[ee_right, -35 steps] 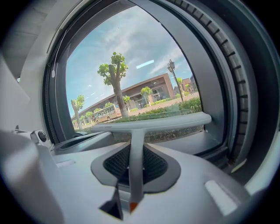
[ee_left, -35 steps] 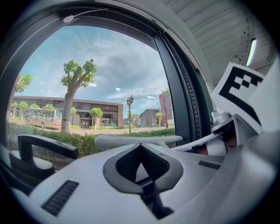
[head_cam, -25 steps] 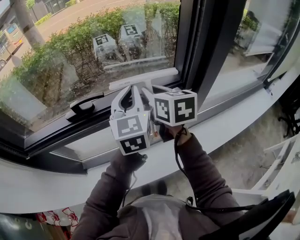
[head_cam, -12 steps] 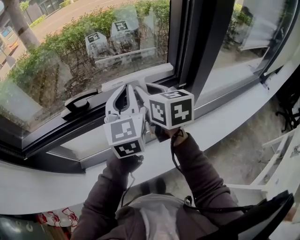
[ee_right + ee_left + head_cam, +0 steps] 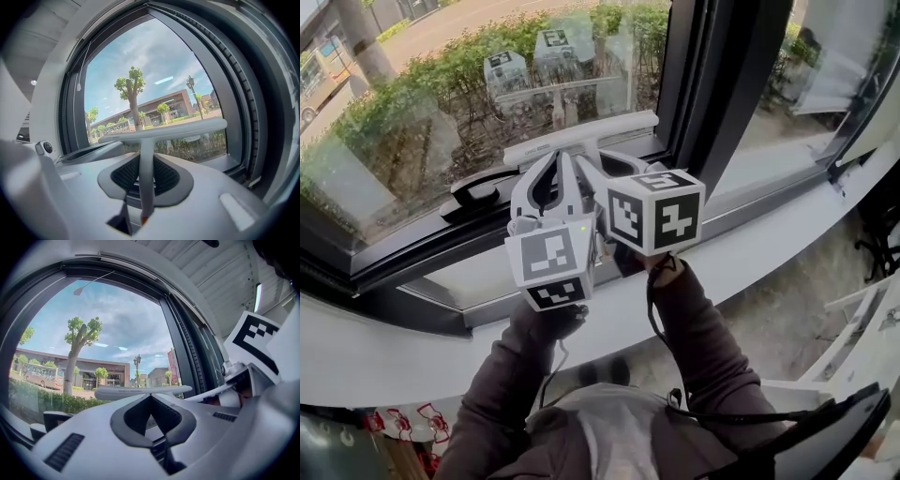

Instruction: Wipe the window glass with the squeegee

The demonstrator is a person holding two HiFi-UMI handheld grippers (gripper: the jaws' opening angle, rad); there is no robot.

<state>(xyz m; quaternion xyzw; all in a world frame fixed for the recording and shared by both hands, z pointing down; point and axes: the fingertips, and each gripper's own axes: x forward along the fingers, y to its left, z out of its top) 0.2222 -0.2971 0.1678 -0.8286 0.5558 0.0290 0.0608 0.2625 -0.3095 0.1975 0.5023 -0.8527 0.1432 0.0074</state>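
The squeegee (image 5: 161, 130) is clamped by its handle in the right gripper (image 5: 146, 176), with the blade held out front, low against the window glass (image 5: 441, 122). The left gripper (image 5: 151, 401) is shut on nothing, just beside it.

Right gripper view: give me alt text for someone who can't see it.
The right gripper grips a white squeegee by its handle, blade crosswise before the window glass. Outside: trees, a hedge, a low building, blue sky.
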